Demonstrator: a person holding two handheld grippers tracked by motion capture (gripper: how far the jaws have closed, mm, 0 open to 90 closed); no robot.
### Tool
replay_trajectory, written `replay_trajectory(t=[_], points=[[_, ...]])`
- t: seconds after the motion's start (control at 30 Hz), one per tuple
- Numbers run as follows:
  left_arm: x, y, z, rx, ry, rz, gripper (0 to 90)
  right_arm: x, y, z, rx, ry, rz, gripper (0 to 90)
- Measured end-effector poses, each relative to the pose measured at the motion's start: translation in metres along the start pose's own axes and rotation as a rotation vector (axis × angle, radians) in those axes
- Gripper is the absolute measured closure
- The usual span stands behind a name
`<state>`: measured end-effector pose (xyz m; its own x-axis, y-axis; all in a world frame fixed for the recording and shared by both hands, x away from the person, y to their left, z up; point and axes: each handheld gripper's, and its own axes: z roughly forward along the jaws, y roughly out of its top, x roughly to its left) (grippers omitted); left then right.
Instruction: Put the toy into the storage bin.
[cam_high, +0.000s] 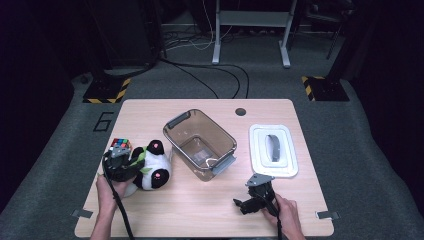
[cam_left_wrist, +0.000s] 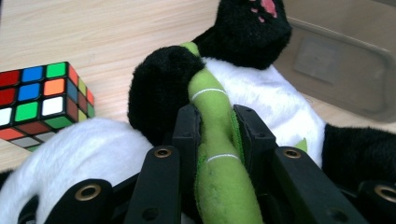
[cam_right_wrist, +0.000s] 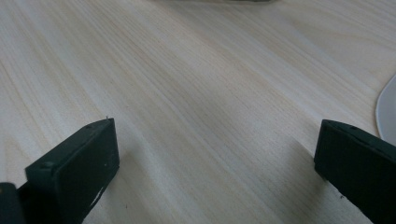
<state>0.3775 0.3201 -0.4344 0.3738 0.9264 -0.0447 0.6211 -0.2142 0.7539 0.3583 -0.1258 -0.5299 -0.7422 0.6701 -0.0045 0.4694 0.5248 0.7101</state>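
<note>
A black-and-white plush panda (cam_high: 152, 170) lies on the wooden table (cam_high: 200, 212) at the left, holding a green bamboo stalk (cam_left_wrist: 224, 186). My left gripper (cam_high: 136, 162) is shut on that stalk; in the left gripper view its jaws press the stalk from both sides (cam_left_wrist: 215, 116), over the panda's white body (cam_left_wrist: 271, 100). My right gripper (cam_high: 242, 205) rests low near the front edge on the right. Its jaws stand wide apart (cam_right_wrist: 215, 144) with bare wood between them.
A colour cube (cam_high: 120, 145) (cam_left_wrist: 39, 100) sits just behind the panda. A clear plastic bin (cam_high: 172, 124) (cam_left_wrist: 336, 60) stands at mid-table, right of the panda. Its white lid (cam_high: 260, 160) with a grey handle lies to the right of the bin.
</note>
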Motion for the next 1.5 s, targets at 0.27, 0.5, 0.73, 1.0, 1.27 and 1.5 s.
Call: replay_trajectory(t=[0.27, 0.5, 0.73, 1.0, 1.27, 1.5], points=[[0.003, 0.0, -0.013, 0.001, -0.032, 0.021, 74.1, -0.002, -0.001, -0.001, 0.003, 0.018, -0.023, 0.0], [0.001, 0.004, -0.025, -0.006, -0.067, 0.054, 74.3, -0.001, -0.001, -0.001, 0.005, 0.011, -0.014, 0.0], [-0.004, 0.013, -0.034, -0.002, -0.085, 0.091, 74.4, -0.001, -0.001, -0.001, 0.003, 0.011, -0.02, 0.0], [-0.008, 0.023, -0.049, -0.028, -0.102, 0.13, 74.4, -0.002, -0.001, -0.001, 0.004, 0.013, -0.021, 0.0], [-0.006, 0.031, -0.058, -0.025, -0.142, 0.167, 74.4, -0.002, -0.001, -0.001, 0.003, 0.016, -0.023, 0.0], [-0.005, 0.038, -0.066, -0.049, -0.179, 0.184, 74.4, -0.002, -0.001, -0.001, 0.004, 0.019, -0.026, 0.0]])
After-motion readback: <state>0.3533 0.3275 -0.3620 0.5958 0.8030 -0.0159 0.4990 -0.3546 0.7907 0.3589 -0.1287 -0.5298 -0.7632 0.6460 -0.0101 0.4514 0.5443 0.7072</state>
